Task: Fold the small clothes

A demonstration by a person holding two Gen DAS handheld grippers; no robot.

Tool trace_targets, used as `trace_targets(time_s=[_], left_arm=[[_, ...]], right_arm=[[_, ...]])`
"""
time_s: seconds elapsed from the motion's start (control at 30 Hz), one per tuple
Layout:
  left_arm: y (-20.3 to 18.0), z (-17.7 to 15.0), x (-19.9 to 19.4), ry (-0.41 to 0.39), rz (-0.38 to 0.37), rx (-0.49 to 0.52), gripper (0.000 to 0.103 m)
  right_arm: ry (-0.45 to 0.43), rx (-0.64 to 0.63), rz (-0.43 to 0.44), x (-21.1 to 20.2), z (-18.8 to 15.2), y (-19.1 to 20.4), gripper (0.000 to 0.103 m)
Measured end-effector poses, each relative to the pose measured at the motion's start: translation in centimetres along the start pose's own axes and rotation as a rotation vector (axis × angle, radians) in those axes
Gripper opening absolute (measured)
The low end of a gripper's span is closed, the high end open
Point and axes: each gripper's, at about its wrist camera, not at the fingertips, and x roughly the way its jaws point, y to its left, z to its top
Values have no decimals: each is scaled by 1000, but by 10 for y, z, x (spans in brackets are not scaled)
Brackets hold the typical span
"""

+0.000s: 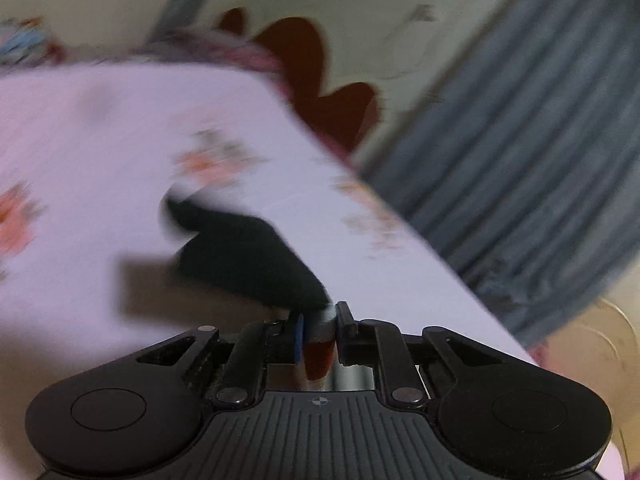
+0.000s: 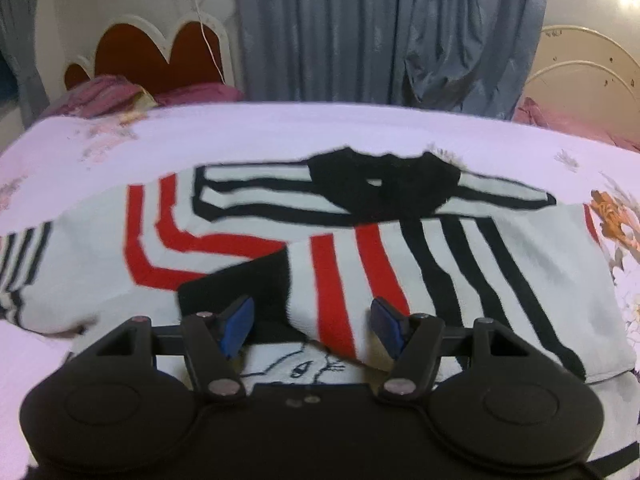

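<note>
A small white knitted sweater with red and black stripes and a black collar (image 2: 360, 240) lay spread flat on a pale lilac bedsheet printed with orange flowers (image 2: 280, 128). The right gripper (image 2: 308, 326) hung over the sweater's lower middle, its blue-padded fingers (image 2: 236, 322) spread apart with striped fabric between them, unpinched. The left gripper (image 1: 320, 328) was pressed together on a bit of red and grey fabric, black cloth (image 1: 248, 256) blurred just ahead of it. Grey-blue curtains (image 2: 380, 32) hung behind the bed

A knitted, matt striped sweater (image 2: 460, 256) lies on a smooth floral cotton bedsheet (image 2: 280, 128); satiny grey curtains (image 2: 380, 28) hang behind.
</note>
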Motion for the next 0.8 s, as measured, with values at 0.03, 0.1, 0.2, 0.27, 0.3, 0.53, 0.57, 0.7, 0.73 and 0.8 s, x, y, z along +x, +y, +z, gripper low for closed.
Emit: trace_targets(time_s=[0.03, 0.1, 0.2, 0.27, 0.3, 0.53, 0.57, 0.7, 0.73, 0.8], left_arm=[[-16, 0, -1, 0, -34, 31, 15], [-44, -2, -4, 10, -96, 83, 15], [-100, -18, -2, 59, -211, 181, 15], [-135, -36, 1, 96, -284, 247, 15], [-152, -48, 3, 114, -320, 282, 15], [-229, -145, 31, 308, -415, 461, 15], [-229, -150, 30, 319, -402, 464, 15], [-210, -147, 24, 314, -318, 487, 15], [-204, -145, 19, 309, -296, 482, 15], [-186, -130, 15, 285, -236, 473, 15]], right_arm=[[13, -3, 0, 5, -2, 0, 64], [6, -21, 1, 2, -1, 1, 65], [-25, 14, 47, -14, 3, -7, 65], [-45, 45, 61, -26, 5, -18, 65], [-56, 64, 70, -33, 5, -25, 65], [-56, 185, 132, -58, -4, -74, 66], [-50, 189, 139, -59, -7, -78, 66], [-39, 186, 167, -60, -12, -81, 67], [-36, 184, 179, -58, -12, -79, 67], [-26, 180, 213, -54, -9, -71, 67]])
